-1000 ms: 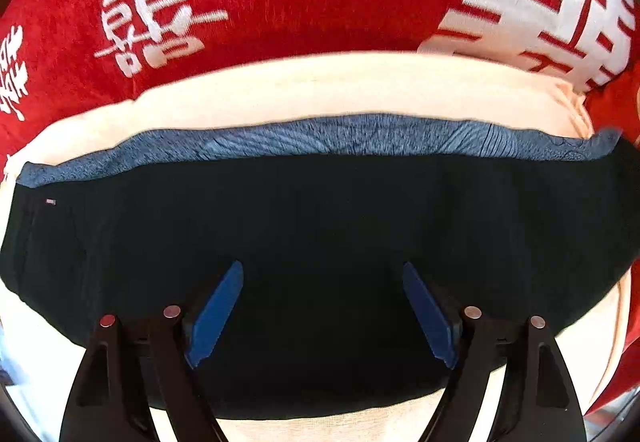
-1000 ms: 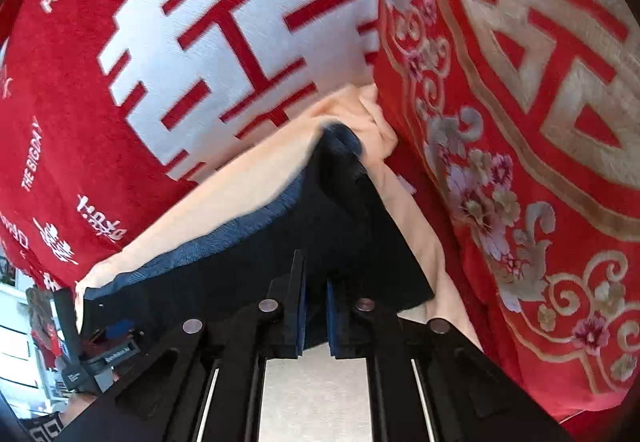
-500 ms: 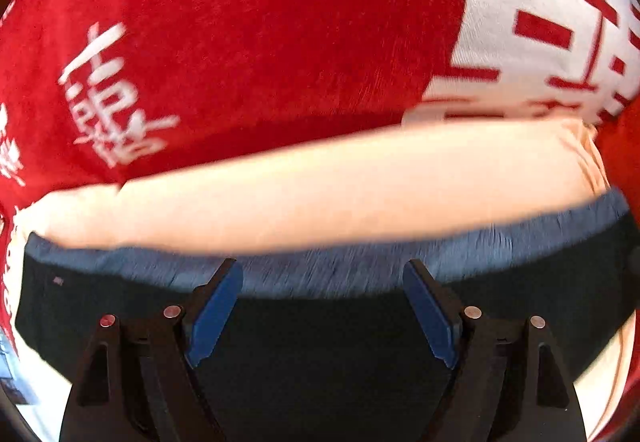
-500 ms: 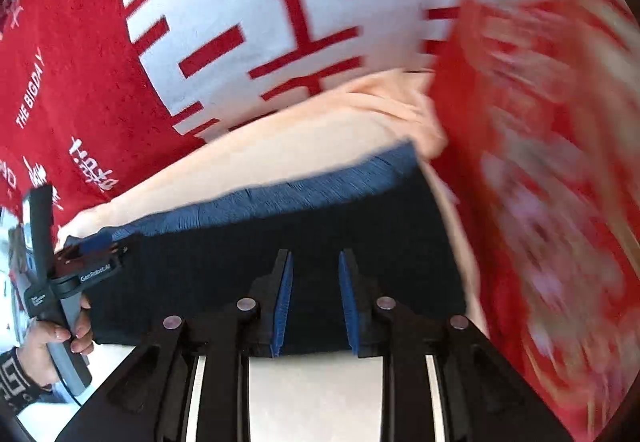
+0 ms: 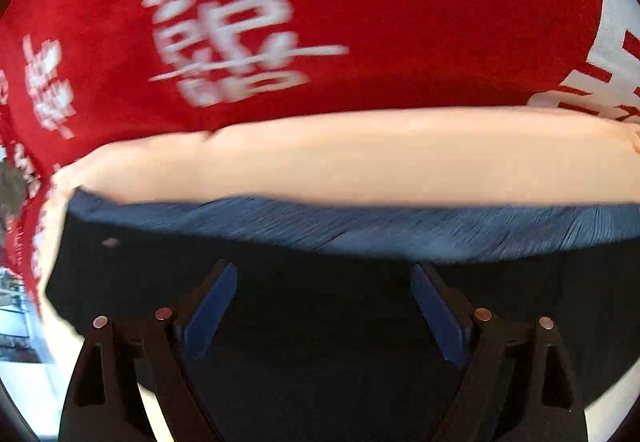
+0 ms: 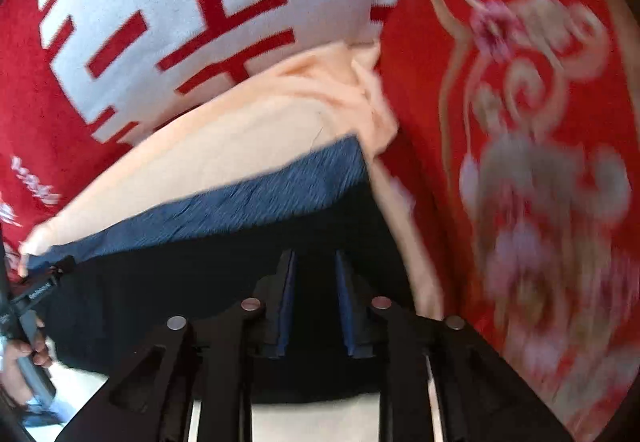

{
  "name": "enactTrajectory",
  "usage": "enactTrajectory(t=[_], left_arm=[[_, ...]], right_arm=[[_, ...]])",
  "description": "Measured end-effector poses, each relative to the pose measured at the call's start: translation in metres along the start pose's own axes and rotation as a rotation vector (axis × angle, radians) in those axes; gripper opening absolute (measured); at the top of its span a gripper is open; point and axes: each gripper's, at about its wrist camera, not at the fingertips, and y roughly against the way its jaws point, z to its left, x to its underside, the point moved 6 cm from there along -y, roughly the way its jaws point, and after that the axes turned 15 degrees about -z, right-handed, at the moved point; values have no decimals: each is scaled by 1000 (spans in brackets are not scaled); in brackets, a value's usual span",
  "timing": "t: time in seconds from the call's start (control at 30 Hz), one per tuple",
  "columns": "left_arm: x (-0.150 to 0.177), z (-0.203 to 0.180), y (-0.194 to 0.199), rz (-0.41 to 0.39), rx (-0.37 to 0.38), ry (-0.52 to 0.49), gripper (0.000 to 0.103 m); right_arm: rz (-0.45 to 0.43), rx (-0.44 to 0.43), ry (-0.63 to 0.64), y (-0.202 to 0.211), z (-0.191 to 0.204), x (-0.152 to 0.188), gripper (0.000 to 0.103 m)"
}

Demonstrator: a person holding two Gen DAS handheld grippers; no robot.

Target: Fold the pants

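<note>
- Red blanket [image 5: 360, 22] with white characters fills the background in both views, and a red embroidered cushion [image 6: 540, 122] stands at 3 o'clock in the right wrist view.
- On the blanket lies a peach cloth [image 5: 360, 158], and on this cloth lie the pants [image 5: 320, 322], black with a blue band [image 5: 400, 230] along the far edge, toward 12 o'clock.
- The pants look already folded into a broad flat packet; I judge that the fold is almost finished and the step now is to let go and smooth it.
- The left gripper [image 5: 324, 306] is spread wide above the black cloth and holds nothing.
- The right gripper [image 6: 316, 298] has only a narrow gap between its fingers, with the black cloth behind; I see no cloth pinched between them, but the view is blurred.
- The left gripper and the hand [image 6: 24, 354] that carries it show at 8 o'clock in the right wrist view, beside the left end of the pants.
- To do this step well, lift both grippers straight away from the cloth, so no finger catches the upper layer and drags it.
- Check that the blue band stays parallel to the near edge; if one corner stands out, press it down with closed fingers instead of pulling.
- Risk: near 1 o'clock the peach cloth is bunched against the cushion, and a push there may shift the packet.
</note>
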Motion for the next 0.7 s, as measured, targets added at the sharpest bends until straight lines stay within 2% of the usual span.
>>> enactTrajectory(t=[0.1,0.17,0.2,0.23,0.37,0.47,0.53,0.7], left_arm=[[16,23,17,3,12,12,90],[34,37,25,28,16,15,90],[42,43,28,37,26,18,90],[50,48,30,42,32,18,90],[80,73,36,46,48,-7,90],[85,104,31,41,49,-21,90],[78,140,24,19,40,-23,90],[62,232,-14,-13,-44,-57,90]], right_arm=[[64,-115,-69,12,23,33,25],[105,-166,-85,16,47,61,29],[120,-182,-88,16,57,72,34],[151,-212,-96,16,77,90,40],[225,-321,-117,9,140,141,41],[279,-381,-116,-6,204,183,41],[315,-428,-150,-15,244,205,41],[350,-501,-166,-36,315,240,41]])
